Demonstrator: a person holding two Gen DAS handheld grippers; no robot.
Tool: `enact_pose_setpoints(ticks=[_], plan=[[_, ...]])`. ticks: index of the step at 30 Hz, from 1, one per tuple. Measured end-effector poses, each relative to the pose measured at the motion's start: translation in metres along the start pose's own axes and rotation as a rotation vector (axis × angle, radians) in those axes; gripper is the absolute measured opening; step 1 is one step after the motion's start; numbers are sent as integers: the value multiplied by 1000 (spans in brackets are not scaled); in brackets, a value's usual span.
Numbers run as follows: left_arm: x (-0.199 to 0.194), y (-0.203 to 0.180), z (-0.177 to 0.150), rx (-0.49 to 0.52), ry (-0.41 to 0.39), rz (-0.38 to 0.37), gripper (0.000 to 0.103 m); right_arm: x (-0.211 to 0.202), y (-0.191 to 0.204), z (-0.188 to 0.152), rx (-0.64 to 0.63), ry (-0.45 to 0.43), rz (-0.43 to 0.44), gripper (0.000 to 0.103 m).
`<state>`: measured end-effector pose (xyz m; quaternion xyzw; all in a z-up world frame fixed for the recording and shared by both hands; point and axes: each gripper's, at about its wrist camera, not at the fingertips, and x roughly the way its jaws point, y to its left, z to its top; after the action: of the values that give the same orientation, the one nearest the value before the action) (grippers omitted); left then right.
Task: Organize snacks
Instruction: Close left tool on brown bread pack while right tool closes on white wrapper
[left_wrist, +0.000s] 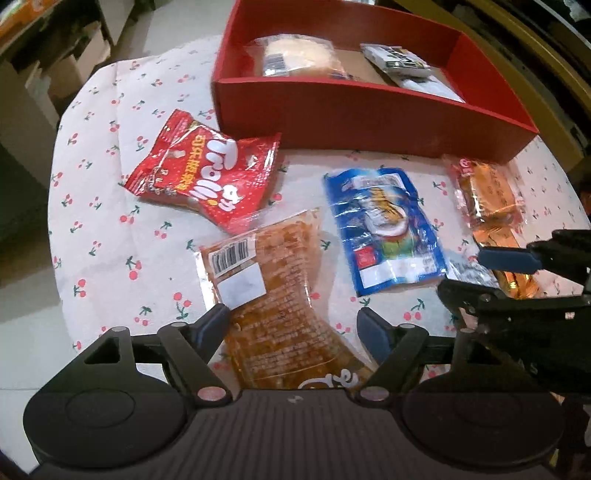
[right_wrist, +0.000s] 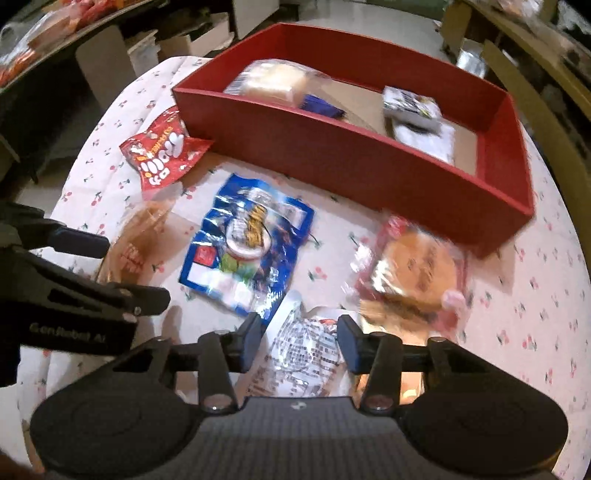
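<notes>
The left claw (left_wrist: 291, 325) sits low at the bottom of its view, fingers spread wide on either side of an orange snack packet (left_wrist: 273, 299) lying flat on the cherry-print worktop (left_wrist: 110, 236). The right claw (right_wrist: 299, 336) also hangs low, released, straddling a white printed packet (right_wrist: 303, 354). A red Trolli bag (left_wrist: 207, 177), a blue pouch (left_wrist: 384, 229) and a wrapped cake (right_wrist: 417, 273) lie mid-frame; the red box (left_wrist: 369, 118) holds two packs at top.

Glossy plastic blue packet (left_wrist: 384, 229); matt cardboard red box (left_wrist: 369, 122); cloth tablecloth (left_wrist: 110, 229).
</notes>
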<state>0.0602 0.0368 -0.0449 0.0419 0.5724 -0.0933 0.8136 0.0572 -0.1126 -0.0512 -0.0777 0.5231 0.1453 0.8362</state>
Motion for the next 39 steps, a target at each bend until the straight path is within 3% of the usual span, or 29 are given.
enact_pose_setpoints(ticks=[8, 10, 12, 13, 16, 19, 22, 25, 27, 29, 35, 38, 39], plan=[[12, -1, 1, -11, 1, 52, 91, -2, 3, -10, -14, -10, -24, 54], [10, -3, 0, -12, -7, 60, 85, -4, 0, -10, 2, -12, -2, 53], [4, -2, -1, -11, -20, 61, 66, -8, 2, -13, -11, -20, 0, 47], [2, -2, -1, -16, -22, 52, 62, -11, 4, -15, -20, -29, 0, 46], [-5, -6, -4, -21, -33, 40, 57, -23, 2, -17, -3, -65, 21, 31], [-11, -10, -8, -12, -56, 50, 53, -29, -9, -18, 39, -81, 28, 31], [-7, -10, -10, -13, -43, 45, 59, -26, -19, -19, 79, -63, 83, 33], [1, -8, -11, -15, -5, 42, 79, -25, -26, -22, 116, -40, 81, 38], [1, -6, -12, -13, 3, 37, 87, -26, -28, -24, 118, -31, 66, 64], [-2, -6, -13, 0, -5, 44, 90, -26, -27, -27, 106, -34, 57, 75], [-2, 1, -23, -2, 13, 31, 93, -22, -5, -36, 15, 0, 62, 75], [3, -2, -24, 6, 16, 42, 91, -11, 3, -38, -11, 10, 9, 75], [1, -5, -26, 18, 8, 45, 86, -14, 7, -38, -24, 5, 14, 68]])
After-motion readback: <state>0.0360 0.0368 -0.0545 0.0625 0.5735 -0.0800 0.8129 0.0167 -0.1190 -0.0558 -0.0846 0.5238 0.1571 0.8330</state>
